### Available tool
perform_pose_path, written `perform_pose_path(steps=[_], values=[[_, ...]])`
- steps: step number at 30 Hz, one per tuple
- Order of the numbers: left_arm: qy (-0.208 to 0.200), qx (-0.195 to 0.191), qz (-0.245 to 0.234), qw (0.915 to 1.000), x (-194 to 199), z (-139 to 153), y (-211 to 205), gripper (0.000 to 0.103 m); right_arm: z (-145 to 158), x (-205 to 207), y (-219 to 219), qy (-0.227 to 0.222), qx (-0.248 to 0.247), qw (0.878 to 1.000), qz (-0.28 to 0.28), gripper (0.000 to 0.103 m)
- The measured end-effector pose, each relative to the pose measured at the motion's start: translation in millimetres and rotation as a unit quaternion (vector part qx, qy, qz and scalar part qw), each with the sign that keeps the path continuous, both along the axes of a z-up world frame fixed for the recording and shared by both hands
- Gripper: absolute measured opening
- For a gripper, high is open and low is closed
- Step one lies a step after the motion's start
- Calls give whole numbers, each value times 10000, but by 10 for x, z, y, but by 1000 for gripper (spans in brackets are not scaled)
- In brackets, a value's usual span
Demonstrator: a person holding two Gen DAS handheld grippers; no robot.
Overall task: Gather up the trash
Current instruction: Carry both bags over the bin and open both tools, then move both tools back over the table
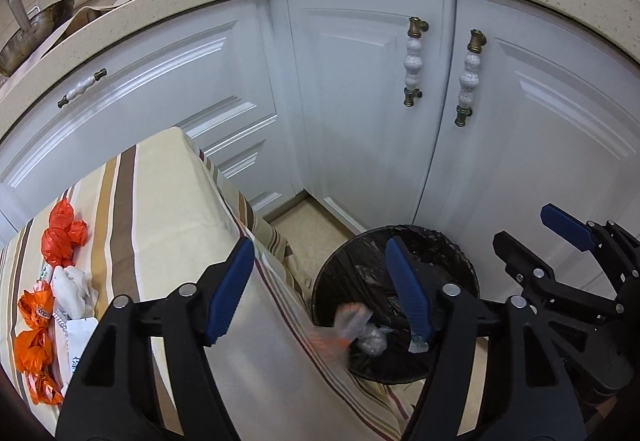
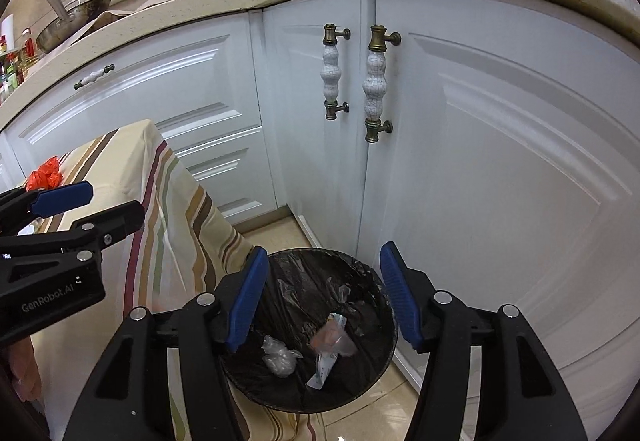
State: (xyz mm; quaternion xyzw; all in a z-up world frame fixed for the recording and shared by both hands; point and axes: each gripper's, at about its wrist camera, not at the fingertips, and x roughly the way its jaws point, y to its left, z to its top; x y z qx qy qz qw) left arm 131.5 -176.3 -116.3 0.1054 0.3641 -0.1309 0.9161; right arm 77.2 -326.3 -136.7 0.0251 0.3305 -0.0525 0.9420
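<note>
Hanging over the trash bin (image 2: 310,329), the right claw (image 2: 324,297) was released, its blue pads spread wide apart with nothing between them. Beneath it, inside the black liner, lay a crumpled clear plastic wad (image 2: 280,359) and a printed wrapper (image 2: 326,365), with a blurred pinkish scrap (image 2: 334,341) above the wrapper. The left claw (image 1: 324,293) was likewise released and empty, spread across the bench edge and the bin rim (image 1: 320,281); a blurred clear-and-orange scrap (image 1: 348,325) showed at the bin's near side.

On the striped cloth of the bench (image 1: 160,201), to the left, lay more trash: orange plastic bags (image 1: 62,233), a white crumpled tissue (image 1: 76,291), and a white packet (image 1: 80,345), bunched close together. The bin stood on the tiled floor (image 2: 380,413) just beside the bench, near the white cabinet doors (image 2: 500,161) with ceramic handles (image 2: 376,85).
</note>
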Motion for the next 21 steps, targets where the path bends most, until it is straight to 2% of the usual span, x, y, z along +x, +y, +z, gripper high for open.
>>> perform_pose_path(steps=[12, 21], values=[[-58, -105, 60, 9999, -55, 90, 111, 70, 103, -68, 75, -81, -7, 10000, 14, 58], [-176, -275, 511, 9982, -264, 333, 623, 70, 238, -109, 340, -167, 79, 9995, 262, 58]])
